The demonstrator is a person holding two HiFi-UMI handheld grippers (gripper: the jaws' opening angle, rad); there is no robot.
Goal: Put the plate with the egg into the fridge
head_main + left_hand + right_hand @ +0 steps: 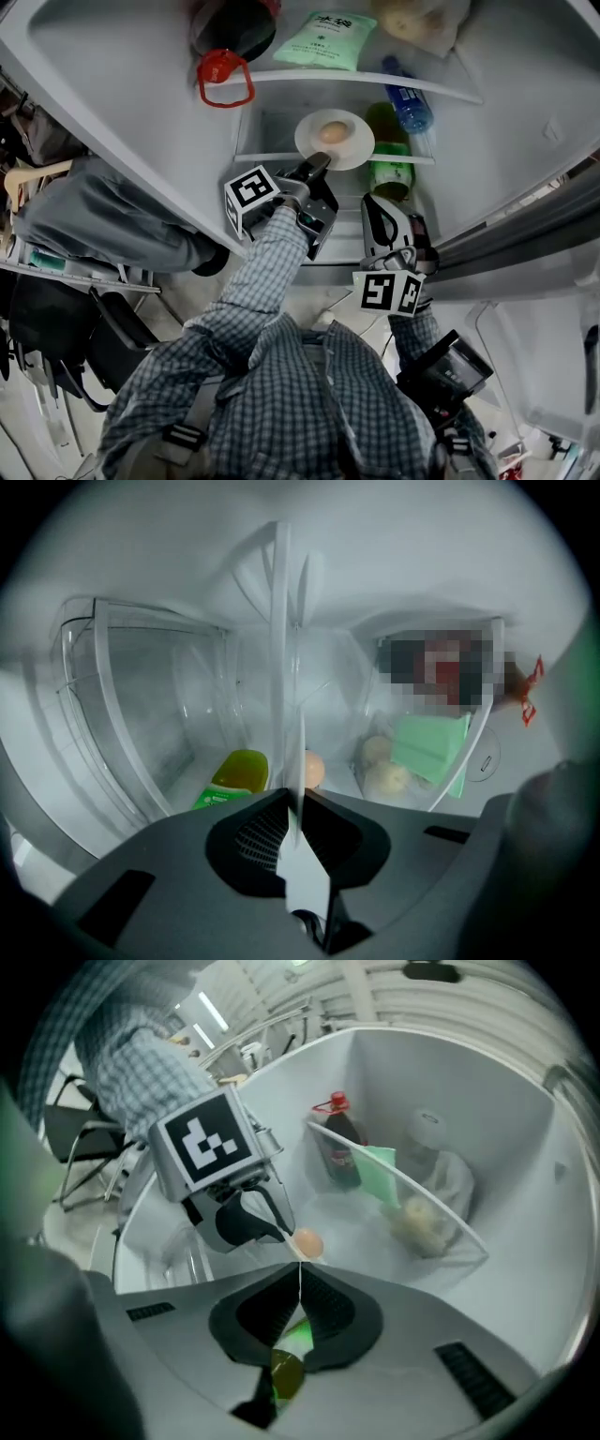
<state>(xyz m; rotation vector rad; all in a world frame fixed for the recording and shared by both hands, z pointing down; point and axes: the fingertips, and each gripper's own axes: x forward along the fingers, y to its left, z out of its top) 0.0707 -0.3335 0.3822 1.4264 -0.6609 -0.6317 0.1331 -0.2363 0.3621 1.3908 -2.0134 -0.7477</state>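
In the head view the fridge point(122, 112) stands open. The plate point(351, 150) with the egg point(331, 132) is already inside it, level over the middle shelf point(267, 156) and just beside a green bottle point(387, 173). I cannot tell whether it rests on the glass. The left gripper point(317, 167) reaches in and pinches the plate's near rim, probably to hold it flat so the egg does not roll. The right gripper point(377, 208) hangs at the fridge's front, apart from the plate.

In the left gripper view the jaws are clamped on the plate, which is seen edge-on with the egg to one side of it (the camera is turned sideways here).

In the right gripper view the jaws are pressed together with nothing between them. It reads as the spare hand, held clear of the shelf.
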